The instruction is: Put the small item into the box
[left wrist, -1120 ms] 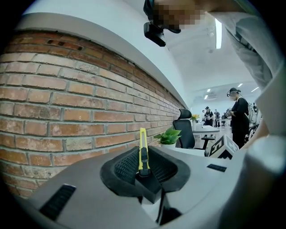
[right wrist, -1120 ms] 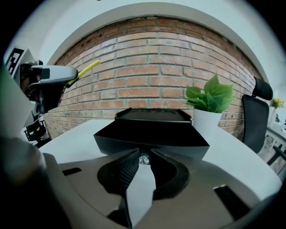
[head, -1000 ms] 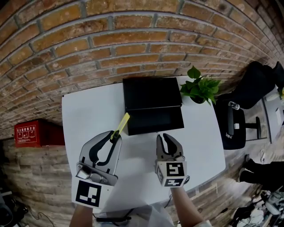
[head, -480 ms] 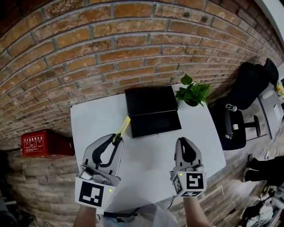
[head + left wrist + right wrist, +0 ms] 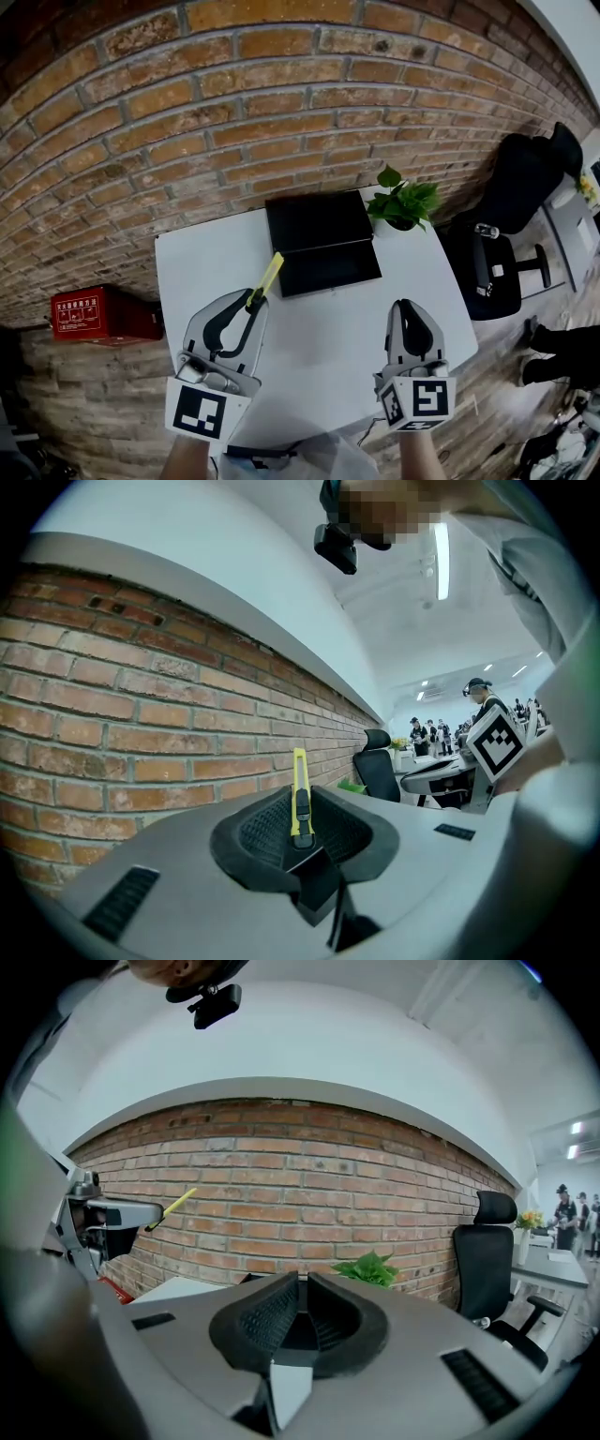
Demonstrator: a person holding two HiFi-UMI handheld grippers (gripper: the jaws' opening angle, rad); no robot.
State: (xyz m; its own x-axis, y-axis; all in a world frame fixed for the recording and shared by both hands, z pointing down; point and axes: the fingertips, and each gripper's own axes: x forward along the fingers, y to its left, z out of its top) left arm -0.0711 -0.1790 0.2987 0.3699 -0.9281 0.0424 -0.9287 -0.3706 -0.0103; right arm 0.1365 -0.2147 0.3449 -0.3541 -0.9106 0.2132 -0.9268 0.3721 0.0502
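Note:
A yellow utility knife [image 5: 268, 277] sticks out forward from my left gripper [image 5: 253, 302], which is shut on its rear end and held above the near left part of the white table [image 5: 206, 262]. In the left gripper view the knife [image 5: 299, 794] stands upright between the closed jaws. The open black box [image 5: 319, 242] lies at the table's far middle, ahead and to the right of the knife. My right gripper [image 5: 410, 309] hovers over the table's near right edge, shut with nothing in it; its jaws [image 5: 302, 1283] meet in its own view.
A potted green plant [image 5: 403, 200] stands at the table's far right corner beside the box. A brick wall runs behind the table. A red case [image 5: 94, 311] sits on the floor to the left, and a black office chair [image 5: 495, 261] stands to the right.
Both grippers have drawn back toward me, away from the box. The right gripper has shifted to the right. The left still grips the knife.

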